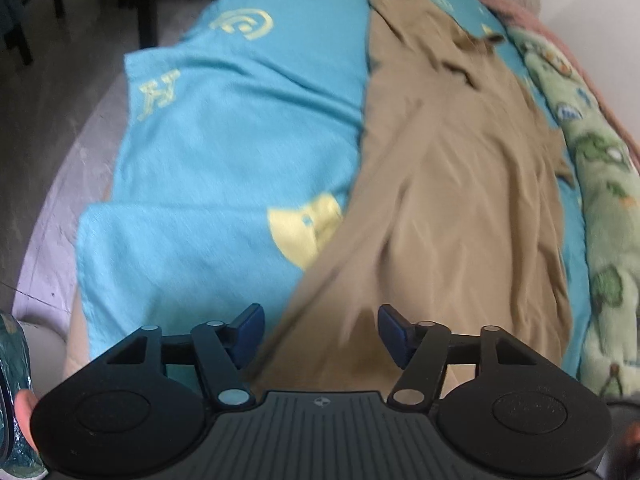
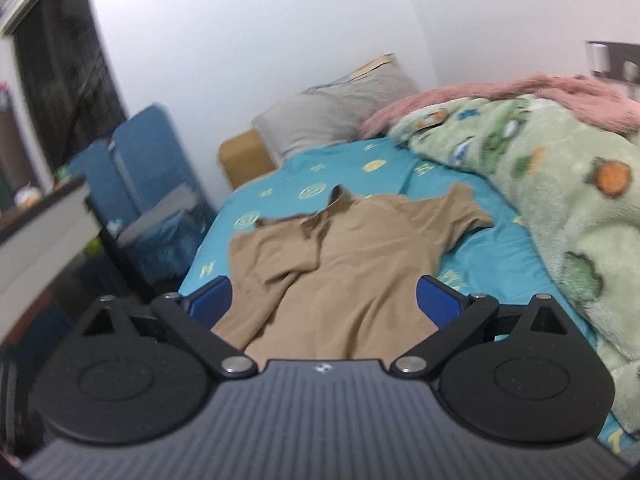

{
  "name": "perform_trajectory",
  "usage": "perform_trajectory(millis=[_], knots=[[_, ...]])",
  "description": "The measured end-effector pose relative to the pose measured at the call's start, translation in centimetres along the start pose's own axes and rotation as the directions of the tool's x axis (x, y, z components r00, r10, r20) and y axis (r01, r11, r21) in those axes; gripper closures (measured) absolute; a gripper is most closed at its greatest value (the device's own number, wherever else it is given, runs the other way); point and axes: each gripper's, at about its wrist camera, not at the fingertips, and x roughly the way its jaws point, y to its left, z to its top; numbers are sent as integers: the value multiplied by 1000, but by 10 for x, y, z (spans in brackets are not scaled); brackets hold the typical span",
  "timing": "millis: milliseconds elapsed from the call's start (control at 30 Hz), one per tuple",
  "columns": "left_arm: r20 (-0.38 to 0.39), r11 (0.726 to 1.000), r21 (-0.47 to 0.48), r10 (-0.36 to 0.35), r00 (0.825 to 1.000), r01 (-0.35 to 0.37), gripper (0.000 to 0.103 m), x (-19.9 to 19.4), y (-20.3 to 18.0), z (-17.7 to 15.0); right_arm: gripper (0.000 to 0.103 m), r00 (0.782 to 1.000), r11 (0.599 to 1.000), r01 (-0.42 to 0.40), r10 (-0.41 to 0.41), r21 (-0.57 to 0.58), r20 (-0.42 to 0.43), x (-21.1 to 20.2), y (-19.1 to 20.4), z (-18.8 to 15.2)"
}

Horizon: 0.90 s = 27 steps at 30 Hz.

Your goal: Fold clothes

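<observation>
Quilt [image 2: 560, 200] crowds bedsheet [image 2: 280, 184] (right side).

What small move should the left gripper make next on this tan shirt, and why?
Probably lower the left gripper onto the near edge of the tan shirt and close on it. Its jaws stand apart just above the fabric, gripping nothing, and the shirt lies spread on the teal sheet, one sleeve already folded in. The right gripper hangs open.

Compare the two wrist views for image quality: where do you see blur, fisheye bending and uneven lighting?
Left wrist view: motion smear streaks the tan shirt and teal sheet; the left gripper stays sharp; corners fall dark. Right wrist view: milder softness overall, the shirt readable; the wall line and green blanket bow outward; flat, even light, no glare.
</observation>
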Motion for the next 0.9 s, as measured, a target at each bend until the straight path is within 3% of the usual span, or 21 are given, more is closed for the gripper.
perform_trajectory(millis=[67, 133, 233, 333, 400, 467, 567, 633, 667, 733, 800, 867, 900], knots=[[-21, 999, 43, 16, 1000, -15, 54, 1, -7, -4, 3, 999, 999, 15, -16, 42, 40, -4, -6, 3], [-44, 994, 105, 41, 998, -36, 72, 2, -16, -8, 3, 998, 998, 8, -13, 70, 63, -6, -11, 5], [-25, 971, 216, 106, 994, -99, 92, -1, -32, -14, 3, 998, 997, 1, -7, 83, 61, -6, -15, 7], [46, 929, 323, 174, 984, -179, 97, -11, -51, -22, 3, 999, 999, -1, -1, 46, 44, -3, -15, 7], [131, 876, 414, 210, 969, -246, 98, -22, -71, -32, 3, 1000, 999, -3, 2, 35, 31, -1, -16, 6], [226, 798, 518, 221, 949, -309, 98, -32, -94, -50, 3, 1000, 999, -14, 14, 35, 17, -1, -17, 6], [322, 678, 644, 179, 930, -353, 98, -43, -128, -83, 3, 999, 999, -32, 32, 37, -2, 0, -17, 5], [331, 602, 726, 117, 936, -332, 98, -42, -149, -106, 3, 999, 998, -45, 46, 37, -19, 2, -17, 4], [306, 583, 757, 82, 948, -295, 98, -40, -159, -116, 3, 998, 998, -55, 57, 39, -30, 3, -17, 3], [219, 595, 782, 18, 976, -186, 95, -37, -165, -123, 3, 995, 996, -80, 82, 49, -51, 5, -18, 2], [191, 628, 765, -7, 982, -145, 89, -37, -162, -121, 3, 993, 994, -96, 100, 57, -63, 5, -18, 1], [195, 691, 712, -22, 981, -126, 83, -40, -150, -110, 3, 992, 992, -105, 110, 67, -68, 5, -19, 1], [194, 735, 669, -26, 981, -113, 70, -40, -138, -101, 3, 991, 991, -109, 114, 75, -71, 5, -20, 1]])
